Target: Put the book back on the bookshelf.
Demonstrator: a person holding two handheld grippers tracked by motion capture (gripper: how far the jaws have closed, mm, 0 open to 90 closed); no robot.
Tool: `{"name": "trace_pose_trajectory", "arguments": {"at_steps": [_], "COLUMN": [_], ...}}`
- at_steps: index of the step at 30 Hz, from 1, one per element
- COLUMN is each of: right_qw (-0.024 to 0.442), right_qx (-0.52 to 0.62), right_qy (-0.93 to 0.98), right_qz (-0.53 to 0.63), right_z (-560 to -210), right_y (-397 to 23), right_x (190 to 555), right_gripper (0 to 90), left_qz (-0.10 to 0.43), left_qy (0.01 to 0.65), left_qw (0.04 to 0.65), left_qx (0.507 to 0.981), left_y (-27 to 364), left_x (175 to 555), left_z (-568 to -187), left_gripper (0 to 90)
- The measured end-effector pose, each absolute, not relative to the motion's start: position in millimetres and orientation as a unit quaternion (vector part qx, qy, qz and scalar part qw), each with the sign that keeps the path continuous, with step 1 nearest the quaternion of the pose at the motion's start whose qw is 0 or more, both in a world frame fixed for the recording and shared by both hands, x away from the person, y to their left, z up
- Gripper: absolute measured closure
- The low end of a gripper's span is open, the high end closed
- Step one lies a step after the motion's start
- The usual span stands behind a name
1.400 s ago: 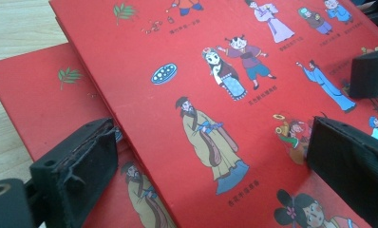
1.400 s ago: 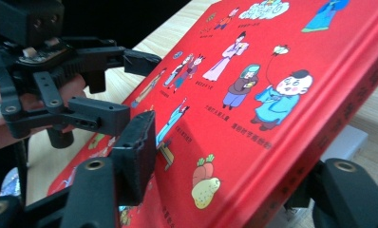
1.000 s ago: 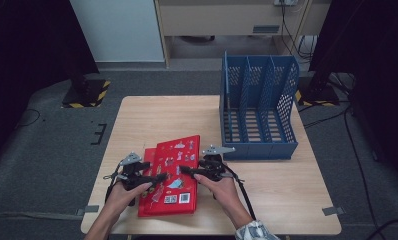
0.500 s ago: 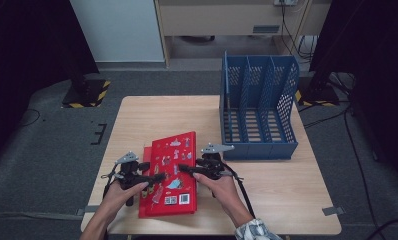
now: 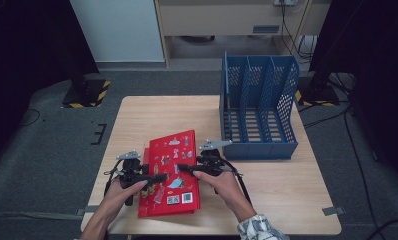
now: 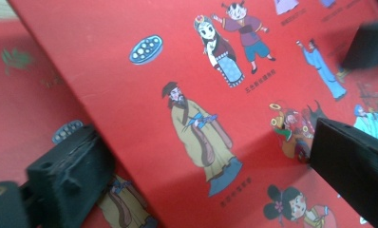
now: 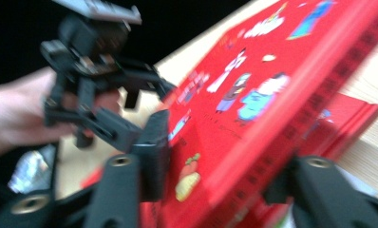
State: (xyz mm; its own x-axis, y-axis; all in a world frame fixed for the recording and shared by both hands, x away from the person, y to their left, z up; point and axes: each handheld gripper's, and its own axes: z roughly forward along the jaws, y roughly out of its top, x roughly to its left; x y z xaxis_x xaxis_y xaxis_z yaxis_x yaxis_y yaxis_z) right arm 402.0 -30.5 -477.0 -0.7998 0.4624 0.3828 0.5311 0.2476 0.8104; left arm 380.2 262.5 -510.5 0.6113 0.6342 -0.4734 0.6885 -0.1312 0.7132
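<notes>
While the top red hardcover picture book lies tilted on a second red book at the lower middle of the high view, I have both tools on it from either side. My left gripper reaches in from the lower left; in the left gripper view its jaws straddle the raised cover edge, one under it at the lower left and one over the printed figures at the right, but I cannot tell whether the pads are pressing. My right gripper comes from the right; its jaws have just been opening, with the book's thick spine edge between them. That view is blurred, so I cannot tell whether they are gripping it.

I judge the book stiff and fairly heavy for its size, with a glossy cover that may slide between smooth pads. It will not bend, so a grip near one corner would let it swing. I would take hold along the long edges, near their middle, one tool on each side, and pinch the whole thickness.

The blue plastic mesh file rack stands at the upper right of the wooden table, well apart from the book.
</notes>
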Motion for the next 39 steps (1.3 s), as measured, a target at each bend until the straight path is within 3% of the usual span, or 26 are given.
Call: {"name": "trace_pose_trajectory", "arguments": {"at_steps": [5,8,10,39], "right_qw": [0.037,0.019,0.014,0.003], "right_qx": [-0.311,-0.311,-0.312,-0.333], "right_qy": [-0.805,-0.818,-0.823,-0.805], "right_qz": [-0.505,-0.483,-0.475,-0.492], "right_z": [-478.1,-481.1,-484.3,-491.0], "right_y": [-31.6,-28.5,-26.5,-34.6], "right_x": [406.8,405.7,405.0,396.9], "right_gripper": [40.8,30.1,27.5,26.1], "left_qz": [-0.012,0.0,0.004,0.056], "left_qy": [0.441,0.438,0.436,0.42], "left_qw": [0.496,0.489,0.486,0.501], "left_qx": [0.748,0.754,0.758,0.755], "left_y": [265.6,263.4,262.6,260.6], "left_x": [379.8,379.1,378.9,371.4], "left_z": [-508.9,-508.5,-508.3,-491.9], "left_gripper": [11.6,14.4,14.4,30.9]}}
